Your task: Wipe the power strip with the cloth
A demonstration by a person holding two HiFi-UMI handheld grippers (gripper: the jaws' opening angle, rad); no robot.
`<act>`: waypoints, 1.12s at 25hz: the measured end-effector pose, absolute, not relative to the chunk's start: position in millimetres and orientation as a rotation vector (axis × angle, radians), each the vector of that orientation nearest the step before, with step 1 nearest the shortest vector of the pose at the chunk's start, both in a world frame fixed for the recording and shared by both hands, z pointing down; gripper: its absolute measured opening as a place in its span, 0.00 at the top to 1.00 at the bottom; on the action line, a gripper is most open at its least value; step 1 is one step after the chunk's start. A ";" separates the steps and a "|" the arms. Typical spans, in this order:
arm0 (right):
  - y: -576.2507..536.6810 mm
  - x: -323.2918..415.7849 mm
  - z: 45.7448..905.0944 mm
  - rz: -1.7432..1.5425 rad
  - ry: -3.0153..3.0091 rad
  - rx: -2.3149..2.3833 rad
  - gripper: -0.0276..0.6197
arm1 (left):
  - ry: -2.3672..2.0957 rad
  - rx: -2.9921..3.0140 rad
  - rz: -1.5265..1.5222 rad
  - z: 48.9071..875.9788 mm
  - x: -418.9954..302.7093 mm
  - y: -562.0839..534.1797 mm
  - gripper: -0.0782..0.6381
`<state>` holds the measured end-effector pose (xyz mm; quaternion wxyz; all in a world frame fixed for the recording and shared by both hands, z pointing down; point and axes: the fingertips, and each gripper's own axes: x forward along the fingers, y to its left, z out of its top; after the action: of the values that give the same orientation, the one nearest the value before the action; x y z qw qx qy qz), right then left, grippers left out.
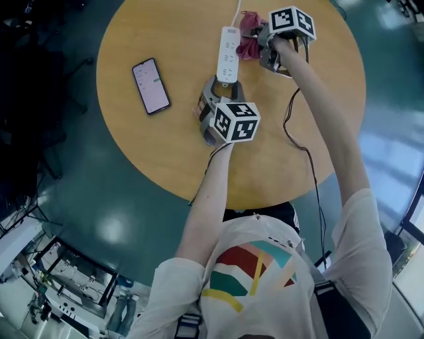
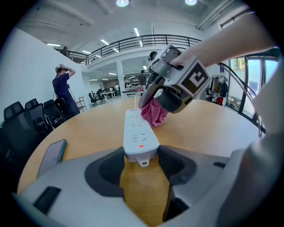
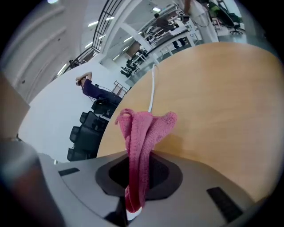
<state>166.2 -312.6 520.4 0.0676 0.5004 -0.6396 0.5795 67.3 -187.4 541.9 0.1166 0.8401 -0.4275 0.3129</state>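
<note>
**Asker:** What lies in front of you?

**Me:** In the head view, a round wooden table (image 1: 318,119) fills the upper half of the frame, over a teal floor (image 1: 99,198). A white power strip (image 1: 229,54) lies at the upper middle, its length running up and down the frame. Its white cord (image 1: 237,9) leaves by the top edge. A dark phone (image 1: 151,86) lies flat to the left of the strip, well apart from it.

**Asker:** And on your left?

**Me:** My left gripper (image 1: 220,86) is at the strip's lower end, and its marker cube (image 1: 236,121) shows just below. In the left gripper view, the two dark pads are clenched on that end of the strip (image 2: 138,133), one against each long side, at the centre of the frame. A small red light (image 2: 141,146) glows on the strip's top near the pads. The phone (image 2: 52,155) shows at the lower left.

**Asker:** And on your right?

**Me:** My right gripper (image 1: 264,45) is just to the right of the strip's upper part, grasping a pink cloth (image 1: 250,36). In the right gripper view, the jaws are pinched on the cloth (image 3: 142,142), which stands up from them in folds at the frame's centre. In the left gripper view, the cloth (image 2: 153,113) hangs down touching the strip's right edge, partway along it.

**Asker:** Anything behind the table?

**Me:** In the left gripper view, a person (image 2: 62,86) stands at the left with an arm raised to the head, near dark chairs (image 2: 17,119).
</note>
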 end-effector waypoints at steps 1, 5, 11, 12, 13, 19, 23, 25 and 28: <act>-309.0 164.1 519.4 1.779 -1.924 1.511 0.90 | -1.252 2.459 0.916 539.4 68.3 -189.4 0.50; -271.4 144.9 531.1 1.886 -1.919 1.474 0.90 | -1.251 2.464 0.922 545.4 65.4 -184.0 0.50; -215.1 112.9 542.1 1.914 -1.909 1.350 0.90 | -1.256 2.463 0.925 552.1 61.0 -180.5 0.50; -208.5 109.8 543.0 1.923 -1.905 1.331 0.90 | -1.255 2.461 0.929 552.4 61.0 -179.9 0.50; -203.1 107.8 543.6 1.936 -1.901 1.317 0.90 | -1.252 2.461 0.933 552.5 61.3 -179.4 0.50; -191.4 105.8 541.8 1.996 -1.927 1.302 0.90 | -1.252 2.463 0.935 550.1 64.7 -181.4 0.50; -186.0 127.7 535.8 1.947 -1.965 1.383 0.90 | -1.242 2.499 0.885 541.4 78.2 -176.3 0.50; -176.0 134.6 528.8 1.890 -1.975 1.401 0.90 | -1.272 2.566 0.778 524.6 77.8 -171.6 0.50; -153.9 137.3 518.3 1.813 -1.978 1.368 0.90 | -1.327 2.611 0.663 503.8 64.0 -161.2 0.50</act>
<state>137.3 -153.9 518.3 0.0651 0.4532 -0.6553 0.6007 64.0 -161.2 503.8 0.0693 0.8675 -0.4407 0.2202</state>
